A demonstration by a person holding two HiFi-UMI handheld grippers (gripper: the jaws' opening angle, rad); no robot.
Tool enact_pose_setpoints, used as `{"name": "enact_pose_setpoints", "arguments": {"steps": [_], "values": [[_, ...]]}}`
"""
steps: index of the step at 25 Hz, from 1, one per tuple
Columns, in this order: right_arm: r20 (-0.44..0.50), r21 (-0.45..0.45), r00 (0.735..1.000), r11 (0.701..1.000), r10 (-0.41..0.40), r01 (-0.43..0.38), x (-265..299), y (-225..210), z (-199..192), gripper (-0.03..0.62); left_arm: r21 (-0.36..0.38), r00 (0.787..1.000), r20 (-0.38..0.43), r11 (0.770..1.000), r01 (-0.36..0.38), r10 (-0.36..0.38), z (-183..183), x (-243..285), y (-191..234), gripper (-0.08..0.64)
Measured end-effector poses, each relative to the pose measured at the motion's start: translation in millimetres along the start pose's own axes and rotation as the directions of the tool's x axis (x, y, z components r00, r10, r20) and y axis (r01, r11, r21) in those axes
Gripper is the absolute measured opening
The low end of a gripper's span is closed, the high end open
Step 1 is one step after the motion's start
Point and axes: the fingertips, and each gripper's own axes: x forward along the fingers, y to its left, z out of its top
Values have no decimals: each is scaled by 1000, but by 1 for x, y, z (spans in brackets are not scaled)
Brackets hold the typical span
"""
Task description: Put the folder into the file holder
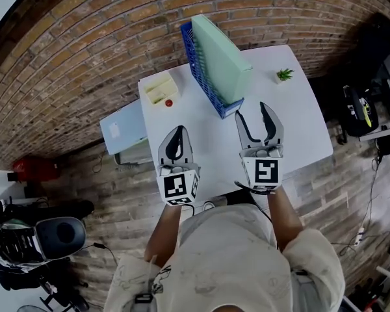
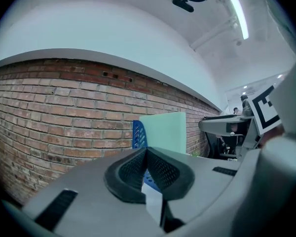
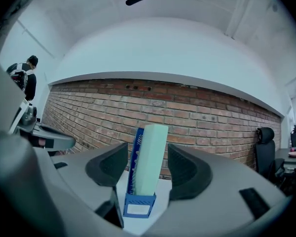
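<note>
A pale green folder [image 1: 221, 57] stands upright inside the blue file holder [image 1: 196, 64] at the back of the white table [image 1: 292, 122]. In the right gripper view the folder [image 3: 149, 157] sits in the holder [image 3: 138, 204] straight ahead, beyond the tips. My right gripper [image 1: 259, 117] is open and empty, just in front of the holder's near end. My left gripper [image 1: 176, 142] is shut with nothing in it, over the table's front left part. From the left gripper view, folder [image 2: 163, 132] and holder [image 2: 137, 134] show past the closed tips.
A cream tray [image 1: 158, 88] with a small red object [image 1: 169, 103] sits at the table's back left. A little green plant [image 1: 285, 75] is at the back right. A light blue box [image 1: 123, 130] stands on the floor at the left, a black chair [image 1: 361, 109] at the right.
</note>
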Motion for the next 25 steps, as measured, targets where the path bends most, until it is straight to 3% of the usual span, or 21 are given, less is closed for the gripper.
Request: {"name": "enact_pose_setpoints", "arguments": {"steps": [11,25], "values": [[-58,-12,996,998,-66,65,-79,7,-12,267,31,999,28,999,28,-29,4,-63,-5,9],[-126,29,990,997,-63,67,-143,34,-42,267,38,1000,22,999,8,-9,-17,-128,-5,9]]}}
